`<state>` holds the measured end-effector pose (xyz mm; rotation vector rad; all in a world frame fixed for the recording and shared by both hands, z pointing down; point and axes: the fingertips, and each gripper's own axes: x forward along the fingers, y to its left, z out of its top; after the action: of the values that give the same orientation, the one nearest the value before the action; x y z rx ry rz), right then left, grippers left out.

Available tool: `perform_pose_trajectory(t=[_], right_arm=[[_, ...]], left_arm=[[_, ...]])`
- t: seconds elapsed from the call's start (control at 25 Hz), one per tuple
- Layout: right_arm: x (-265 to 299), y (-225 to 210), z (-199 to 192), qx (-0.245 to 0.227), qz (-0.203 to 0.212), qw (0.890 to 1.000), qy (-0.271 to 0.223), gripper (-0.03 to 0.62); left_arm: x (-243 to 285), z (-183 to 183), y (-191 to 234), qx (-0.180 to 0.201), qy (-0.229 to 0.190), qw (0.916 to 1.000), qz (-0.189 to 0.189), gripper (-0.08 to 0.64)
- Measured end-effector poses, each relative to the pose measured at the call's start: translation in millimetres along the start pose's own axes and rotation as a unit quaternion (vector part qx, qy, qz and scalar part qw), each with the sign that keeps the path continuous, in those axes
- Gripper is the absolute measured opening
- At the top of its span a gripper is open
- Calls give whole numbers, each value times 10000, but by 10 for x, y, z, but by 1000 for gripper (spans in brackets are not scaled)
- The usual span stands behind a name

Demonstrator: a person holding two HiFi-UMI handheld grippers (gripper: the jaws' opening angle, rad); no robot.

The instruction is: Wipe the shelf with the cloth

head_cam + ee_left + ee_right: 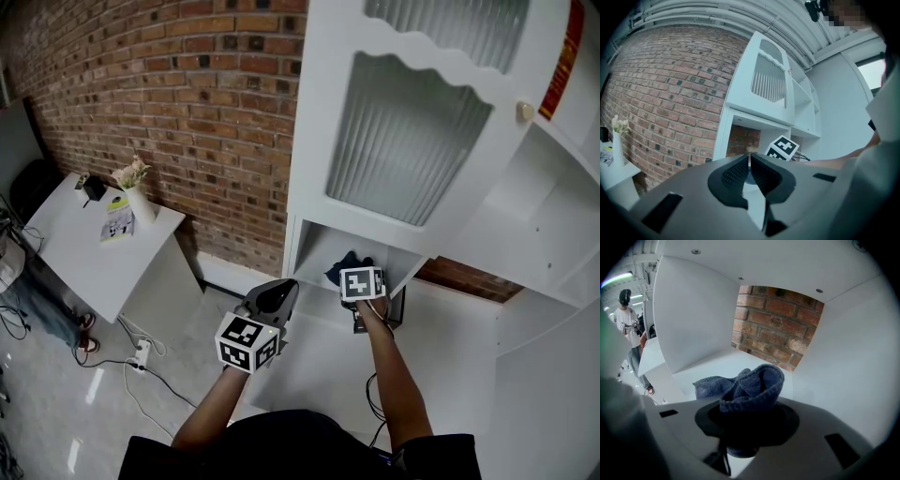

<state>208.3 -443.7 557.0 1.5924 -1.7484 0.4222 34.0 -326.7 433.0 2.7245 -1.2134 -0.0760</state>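
Note:
The blue cloth (752,383) is bunched up in my right gripper (750,418), which is shut on it inside the cabinet's open lower compartment. Part of the cloth trails onto the white shelf floor (705,367). In the head view the cloth (343,266) shows dark just past my right gripper (361,281) at the mouth of the shelf (317,251). My left gripper (275,300) is held in the air to the left, in front of the cabinet. Its jaws (749,160) are shut with nothing between them. The right gripper's marker cube (782,147) shows beyond them.
The compartment has white side walls and a brick back (774,326). Ribbed-glass cabinet doors (405,141) rise above it. A white side table (89,246) with a flower vase (137,192) stands at the left. A power strip (142,353) and cables lie on the floor. A person (629,320) stands far left.

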Motion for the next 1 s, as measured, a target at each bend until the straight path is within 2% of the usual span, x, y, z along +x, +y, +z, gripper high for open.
perform_pose_trajectory(t=[1.0], right_arm=[[189, 502, 351, -431, 375, 9982, -155, 146]], left_arm=[[-174, 33, 298, 29, -22, 9986, 520, 31]])
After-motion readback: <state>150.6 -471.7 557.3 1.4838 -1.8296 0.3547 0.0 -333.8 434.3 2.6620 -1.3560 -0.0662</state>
